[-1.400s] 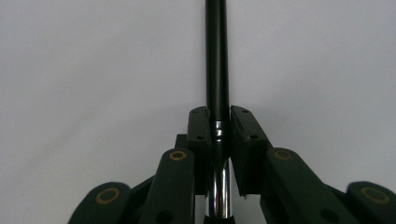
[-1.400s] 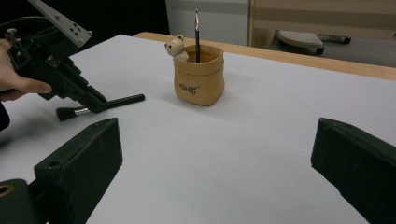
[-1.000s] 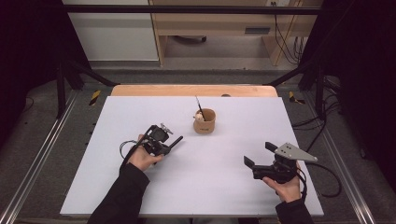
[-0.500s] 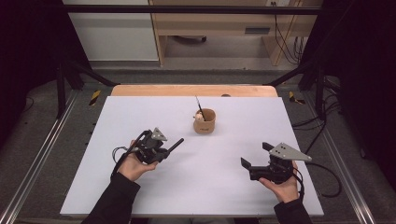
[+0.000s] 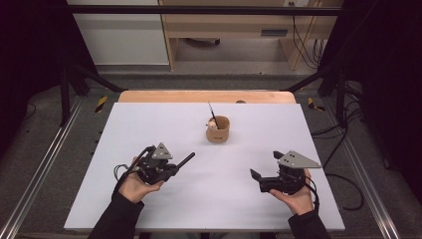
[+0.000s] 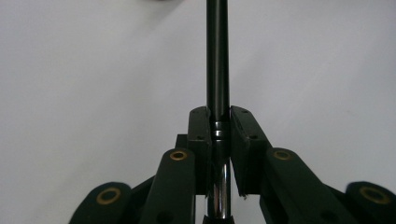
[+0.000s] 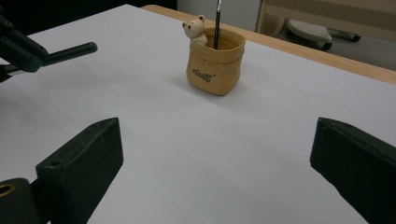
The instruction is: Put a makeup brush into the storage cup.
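We carry the pen (image 6: 217, 60), pinched by left gripper (image 5: 171, 168) jaws, tip-first into the holder (image 5: 218, 130); right gripper (image 5: 262, 168) jaws spread, idle.

The left hand-held gripper (image 6: 218, 122), in matt black plastic with brass-looking rivets, is clamping a smooth, glossy black pen (image 6: 217, 56) with a chrome band. Ahead of it, the desk (image 5: 149, 124) is showing a matt white top with a wooden edge.

Left tongs (image 5: 175, 167) clamped tight; right tongs (image 5: 263, 167) spread wide.
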`<move>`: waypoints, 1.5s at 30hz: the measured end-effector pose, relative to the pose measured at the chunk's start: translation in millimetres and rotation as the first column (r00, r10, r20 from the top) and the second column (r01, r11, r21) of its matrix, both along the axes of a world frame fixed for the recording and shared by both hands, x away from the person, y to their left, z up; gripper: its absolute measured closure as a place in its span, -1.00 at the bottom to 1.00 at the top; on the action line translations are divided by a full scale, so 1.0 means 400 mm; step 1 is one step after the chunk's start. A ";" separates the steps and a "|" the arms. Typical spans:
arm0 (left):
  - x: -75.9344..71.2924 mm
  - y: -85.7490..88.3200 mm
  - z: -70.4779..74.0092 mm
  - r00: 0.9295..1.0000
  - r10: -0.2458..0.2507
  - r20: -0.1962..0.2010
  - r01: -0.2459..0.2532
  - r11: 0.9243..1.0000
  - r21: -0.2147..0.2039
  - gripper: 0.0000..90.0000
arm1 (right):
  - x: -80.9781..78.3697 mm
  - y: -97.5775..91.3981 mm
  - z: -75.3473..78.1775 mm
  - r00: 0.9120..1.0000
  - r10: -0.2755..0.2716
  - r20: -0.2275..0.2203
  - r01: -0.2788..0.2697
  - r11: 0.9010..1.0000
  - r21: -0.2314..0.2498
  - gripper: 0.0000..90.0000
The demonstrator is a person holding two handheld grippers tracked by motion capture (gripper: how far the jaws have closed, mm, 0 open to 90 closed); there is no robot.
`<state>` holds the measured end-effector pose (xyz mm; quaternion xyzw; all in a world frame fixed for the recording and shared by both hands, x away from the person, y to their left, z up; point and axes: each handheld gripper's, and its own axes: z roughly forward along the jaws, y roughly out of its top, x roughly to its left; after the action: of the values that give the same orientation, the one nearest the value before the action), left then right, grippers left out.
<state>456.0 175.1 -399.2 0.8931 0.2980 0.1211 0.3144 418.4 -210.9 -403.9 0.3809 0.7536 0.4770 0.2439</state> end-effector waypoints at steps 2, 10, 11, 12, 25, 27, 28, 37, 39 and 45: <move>-0.004 0.002 0.003 1.000 -0.009 0.001 0.009 1.000 -0.006 0.75 | 0.001 0.007 0.005 1.000 0.011 0.000 -0.011 1.000 -0.009 -0.93; -0.021 -0.016 0.008 0.999 -0.039 0.015 0.040 0.999 -0.025 0.75 | 0.000 0.037 0.033 0.999 0.042 0.004 -0.042 0.998 -0.050 -0.93; -0.024 -0.022 0.010 0.999 -0.050 0.015 0.051 0.998 -0.022 0.75 | 0.000 0.040 0.036 0.999 0.046 0.004 -0.046 0.998 -0.053 -0.93; -0.026 -0.025 0.010 0.998 -0.053 0.017 0.054 0.998 -0.025 0.75 | 0.001 0.045 0.040 0.999 0.053 0.003 -0.053 0.997 -0.062 -0.93; -0.037 -0.075 0.014 0.990 -0.143 -0.005 0.143 0.990 -0.023 0.75 | 0.001 0.089 0.072 0.992 0.126 -0.015 -0.127 0.977 -0.169 -0.92; -0.037 -0.083 0.018 0.988 -0.156 -0.008 0.156 0.988 -0.013 0.75 | 0.001 0.099 0.077 0.990 0.143 -0.017 -0.144 0.972 -0.184 -0.92; -0.038 -0.088 0.020 0.987 -0.161 -0.009 0.161 0.987 -0.019 0.75 | 0.000 0.103 0.079 0.989 0.148 -0.019 -0.149 0.970 -0.192 -0.92; -0.036 -0.114 0.031 0.978 -0.208 -0.022 0.208 0.978 -0.017 0.75 | -0.003 0.137 0.096 0.977 0.209 -0.032 -0.209 0.940 -0.269 -0.90; -0.034 -0.117 0.032 0.975 -0.220 -0.026 0.219 0.975 -0.021 0.75 | -0.004 0.145 0.099 0.974 0.221 -0.037 -0.223 0.932 -0.287 -0.90; -0.031 -0.123 0.031 0.967 -0.251 -0.036 0.250 0.968 -0.030 0.75 | -0.004 0.164 0.102 0.967 0.248 -0.057 -0.253 0.909 -0.332 -0.90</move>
<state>443.7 125.9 -387.0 0.9218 0.1904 0.0592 0.3324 416.9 -145.3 -363.0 0.2369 0.8683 0.3657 0.2370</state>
